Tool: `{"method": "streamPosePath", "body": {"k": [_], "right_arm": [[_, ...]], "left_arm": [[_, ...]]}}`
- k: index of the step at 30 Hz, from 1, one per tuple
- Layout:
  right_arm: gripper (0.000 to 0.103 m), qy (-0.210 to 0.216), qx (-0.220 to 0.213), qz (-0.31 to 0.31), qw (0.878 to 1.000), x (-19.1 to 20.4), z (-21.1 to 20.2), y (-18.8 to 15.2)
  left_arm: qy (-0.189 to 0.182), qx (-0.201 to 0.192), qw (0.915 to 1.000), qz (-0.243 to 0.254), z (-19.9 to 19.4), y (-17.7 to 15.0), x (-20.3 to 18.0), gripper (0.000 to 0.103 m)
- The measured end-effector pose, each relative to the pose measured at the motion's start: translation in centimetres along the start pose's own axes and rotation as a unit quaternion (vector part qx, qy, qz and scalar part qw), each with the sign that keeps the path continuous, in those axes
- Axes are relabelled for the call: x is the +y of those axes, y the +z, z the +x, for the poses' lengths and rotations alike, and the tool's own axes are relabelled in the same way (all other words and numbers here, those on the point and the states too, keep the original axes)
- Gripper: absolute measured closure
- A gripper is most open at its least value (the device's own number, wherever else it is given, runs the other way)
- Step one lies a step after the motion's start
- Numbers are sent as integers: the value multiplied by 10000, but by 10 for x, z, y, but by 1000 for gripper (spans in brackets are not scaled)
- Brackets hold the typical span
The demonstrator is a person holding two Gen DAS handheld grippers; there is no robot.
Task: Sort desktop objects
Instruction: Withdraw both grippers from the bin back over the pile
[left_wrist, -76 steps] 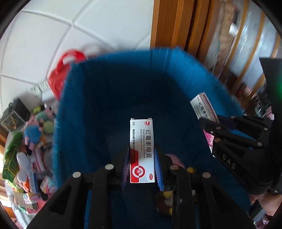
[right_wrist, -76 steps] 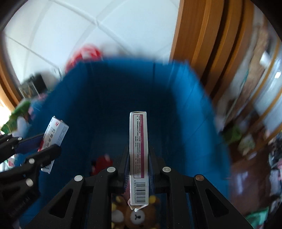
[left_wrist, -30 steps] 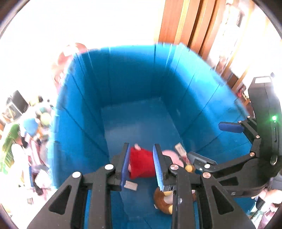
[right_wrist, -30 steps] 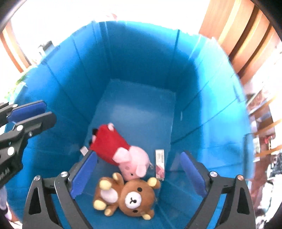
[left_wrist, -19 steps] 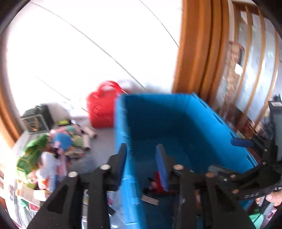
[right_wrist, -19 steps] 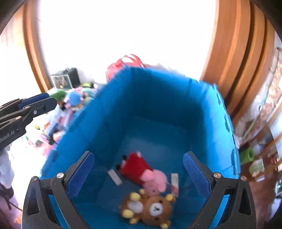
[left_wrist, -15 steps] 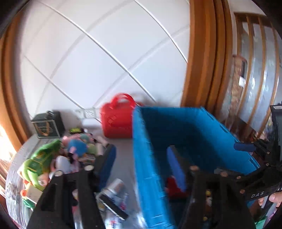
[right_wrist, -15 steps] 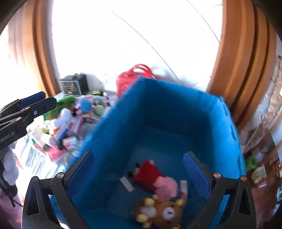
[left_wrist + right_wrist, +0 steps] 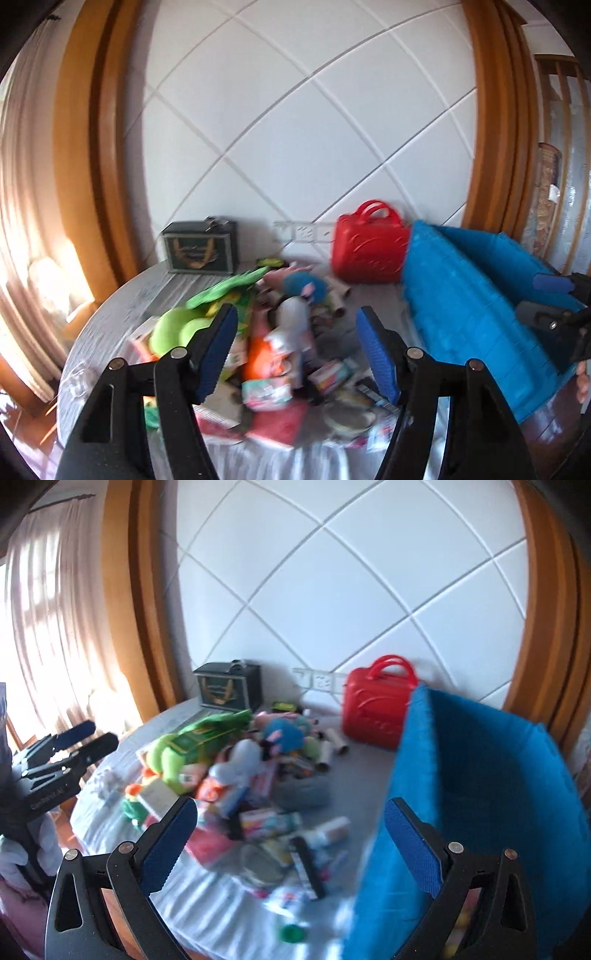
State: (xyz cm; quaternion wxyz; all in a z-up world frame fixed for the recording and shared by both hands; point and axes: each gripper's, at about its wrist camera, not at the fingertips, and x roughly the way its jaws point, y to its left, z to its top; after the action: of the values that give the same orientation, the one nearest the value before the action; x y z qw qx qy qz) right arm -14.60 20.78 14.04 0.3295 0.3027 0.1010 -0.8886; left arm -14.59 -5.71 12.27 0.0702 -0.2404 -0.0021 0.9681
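Note:
A blurred heap of plush toys, small boxes and tubes point(image 9: 291, 321) lies on the round cloth-covered table point(image 9: 122, 317). My left gripper point(image 9: 295, 332) hovers over the heap, open, with nothing between its blue pads. My right gripper point(image 9: 288, 812) stands wide open and empty above the heap's near side point(image 9: 240, 768). The tall blue bin point(image 9: 480, 775) is just to the right, its corner beside the right finger. In the right wrist view the left gripper point(image 9: 74, 742) shows at the far left. The right gripper point(image 9: 546, 295) shows in front of the bin point(image 9: 461, 295).
A red carry case point(image 9: 369, 247) and a dark box with a gold emblem point(image 9: 199, 249) stand at the table's back against the white panelled wall. A green plush point(image 9: 173, 753) lies at the heap's left. The table edge point(image 9: 221, 904) curves near, with bare cloth between heap and bin.
Both grippers let their boxes go inside the blue bin, then swung left and out of it toward the heap on the table. The left jaws opened wider.

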Motion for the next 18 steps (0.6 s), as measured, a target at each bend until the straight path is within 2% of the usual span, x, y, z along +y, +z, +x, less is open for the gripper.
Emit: {"method": "streamPosePath", "body": {"k": [5,8,12,18], "right_arm": [[0,102,339,164,9992,46,36,-21],[0,-16,667,327,9972,58,63,-38],[0,-31,1059,581,9927,53,90,-61],[0,-72,1575,660,9853,46,134,-98]], "left_arm": [[306,300,9990,-117,0,-36,71,37],[460,404,9980,-140,8,-57,94,37],[464,633,9961,-397,22,-88,118,37],[849,1207,9862,-747,54,-130,135,37]]}}
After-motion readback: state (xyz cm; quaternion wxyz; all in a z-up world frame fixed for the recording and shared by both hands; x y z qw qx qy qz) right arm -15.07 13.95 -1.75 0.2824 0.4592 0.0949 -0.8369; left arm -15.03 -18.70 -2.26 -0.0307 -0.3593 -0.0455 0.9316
